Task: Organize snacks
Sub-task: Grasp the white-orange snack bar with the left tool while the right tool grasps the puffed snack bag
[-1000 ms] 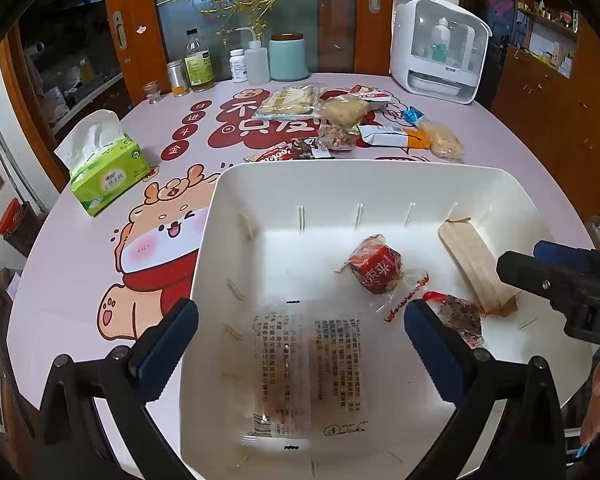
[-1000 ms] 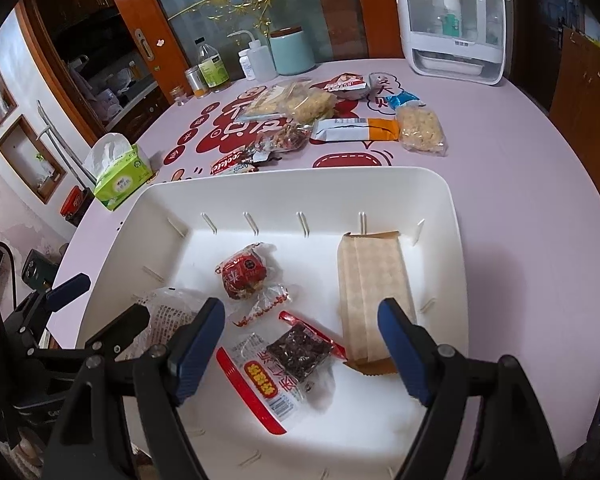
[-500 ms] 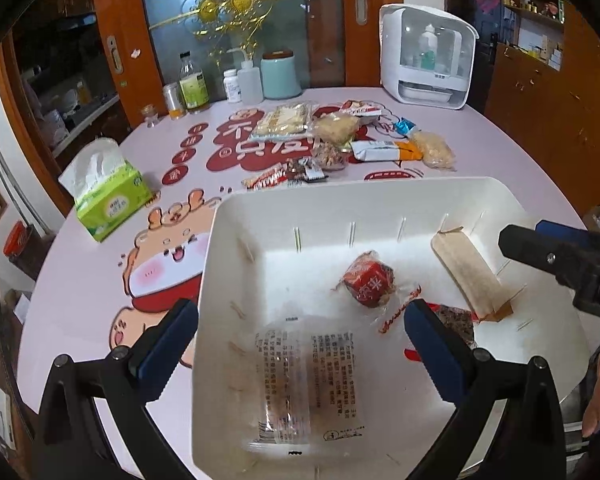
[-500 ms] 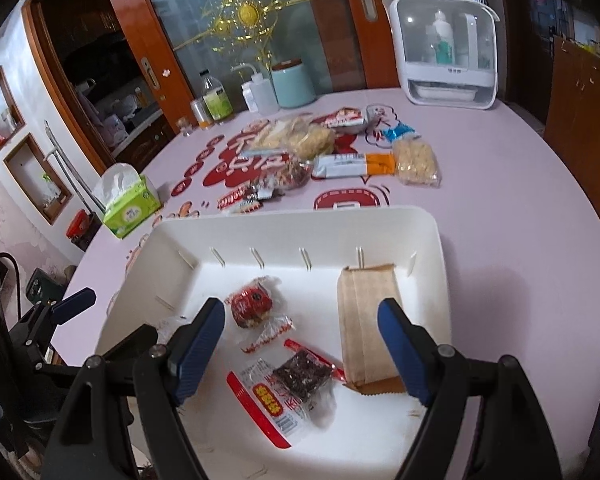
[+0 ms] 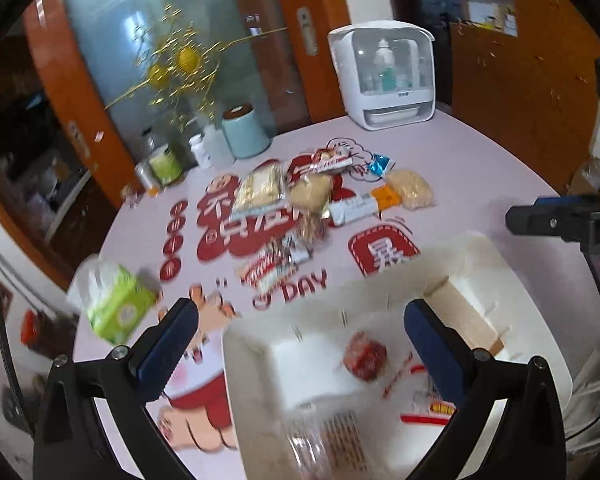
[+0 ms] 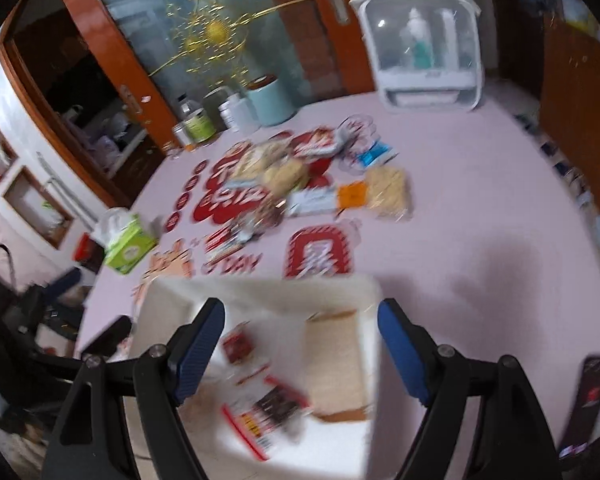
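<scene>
From the left wrist, the left gripper (image 5: 300,334) hangs over the near-left corner of the white bin (image 5: 512,304), jaws spread wide and holding nothing. Inside the bin lie a red-wrapped snack (image 5: 365,355), a tan flat pack (image 5: 466,318) against the right wall, and a clear printed bag (image 5: 326,446) at the near edge, blurred. Past the bin, a cluster of snacks (image 5: 320,196) sits loose in the middle of the pink table (image 5: 480,168), well apart from the bin. A green tissue box (image 5: 118,306) stands to the left, a white appliance (image 5: 382,74) at the far edge. The right gripper (image 5: 556,222) pokes in from the right.

From the right wrist, the right gripper (image 6: 300,344) is likewise spread and empty, above the bin (image 6: 260,288). The picture is smeared, but the tan pack (image 6: 334,364), the red snack (image 6: 238,347) and a red-edged packet (image 6: 266,410) show in the bin. The loose snacks (image 6: 320,184) lie beyond on the table (image 6: 480,208).
</scene>
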Motion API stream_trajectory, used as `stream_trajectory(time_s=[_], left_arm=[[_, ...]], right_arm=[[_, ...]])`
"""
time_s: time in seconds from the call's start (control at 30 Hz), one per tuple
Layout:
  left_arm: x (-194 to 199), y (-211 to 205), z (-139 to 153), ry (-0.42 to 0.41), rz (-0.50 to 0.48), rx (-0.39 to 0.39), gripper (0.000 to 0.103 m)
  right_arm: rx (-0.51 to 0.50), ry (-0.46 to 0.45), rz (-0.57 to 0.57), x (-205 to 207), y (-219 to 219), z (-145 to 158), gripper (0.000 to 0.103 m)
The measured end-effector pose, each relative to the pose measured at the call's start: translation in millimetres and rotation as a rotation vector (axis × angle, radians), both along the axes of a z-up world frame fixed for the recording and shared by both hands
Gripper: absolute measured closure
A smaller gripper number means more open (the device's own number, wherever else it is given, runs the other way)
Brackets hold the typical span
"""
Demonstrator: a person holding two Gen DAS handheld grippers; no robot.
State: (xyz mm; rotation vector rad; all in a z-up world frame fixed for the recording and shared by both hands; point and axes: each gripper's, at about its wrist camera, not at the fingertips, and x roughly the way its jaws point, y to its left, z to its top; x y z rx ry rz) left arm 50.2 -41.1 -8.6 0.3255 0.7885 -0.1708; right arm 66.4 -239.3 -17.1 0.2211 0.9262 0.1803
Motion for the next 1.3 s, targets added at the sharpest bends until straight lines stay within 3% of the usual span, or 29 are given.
stream_trajectory(time_s=[0.2, 0.33, 0.47, 0.63, 0.77, 0.87, 1.13, 1.3], left_arm=[[54.9, -25.4, 32.6, -0.054, -0.045, 0.098, 0.0], [94.3, -41.7, 55.9, -0.054, -0.095, 0.107, 0.001], [139.3, -60.1, 71.8, -0.068, -0.113, 0.133, 0.001], [189.2, -86.1, 64.6, -0.086, -0.125, 0.203, 0.001], [227.8, -100.6, 39.2, -0.04, -0.154, 0.232, 0.001], [250.4, -110.7, 3.8, 0.026, -0.211, 0.271, 0.001], [258.7, -138.6, -103.4, 0.214, -0.426, 0.355, 0.001], [259.9, -149.7, -140.3, 0.28, -0.483, 0.352, 0.001]], right_arm=[[-0.083, -0.029, -0.076, 36.4, -25.8, 32.0, 0.023], [-0.152, -0.037, -0.113, 69.0, -40.2, 51.3, 0.023], [-0.192, -0.01, -0.129, 110.8, -49.0, 52.7, 0.023], [-0.22, 0.037, -0.164, 162.1, -63.2, 39.1, 0.023], [-0.223, 0.087, -0.175, 194.2, -71.9, 17.5, 0.023], [-0.231, 0.16, -0.164, 218.4, -73.3, -15.3, 0.023], [-0.149, 0.319, -0.095, 241.9, -61.2, -97.7, 0.024], [-0.101, 0.376, -0.068, 248.8, -53.8, -129.4, 0.024]])
